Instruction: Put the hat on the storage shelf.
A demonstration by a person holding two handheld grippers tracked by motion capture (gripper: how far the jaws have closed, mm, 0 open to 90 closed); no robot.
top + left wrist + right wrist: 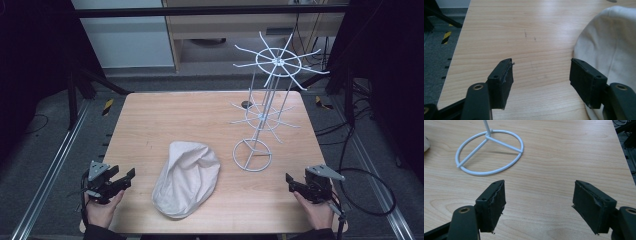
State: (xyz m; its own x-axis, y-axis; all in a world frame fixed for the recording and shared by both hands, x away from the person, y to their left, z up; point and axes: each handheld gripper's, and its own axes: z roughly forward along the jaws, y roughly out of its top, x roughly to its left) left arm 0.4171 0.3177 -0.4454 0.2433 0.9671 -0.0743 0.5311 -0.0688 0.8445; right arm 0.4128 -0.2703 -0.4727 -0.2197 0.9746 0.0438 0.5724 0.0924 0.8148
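Note:
A cream fabric cap lies flat on the wooden table, near the front middle. A white wire rack with two tiers of radiating hooks stands on a ring base to the cap's right. My left gripper is held at the table's front left corner, open, with bare wood between its jaws and the cap just past its right jaw. My right gripper sits at the front right, open over bare wood, with the ring base ahead of it to the left.
A small dark round hole marks the table behind the rack. Metal rails run along the floor on both sides, and cables trail on the floor at the right. Cabinets stand beyond the table's far edge.

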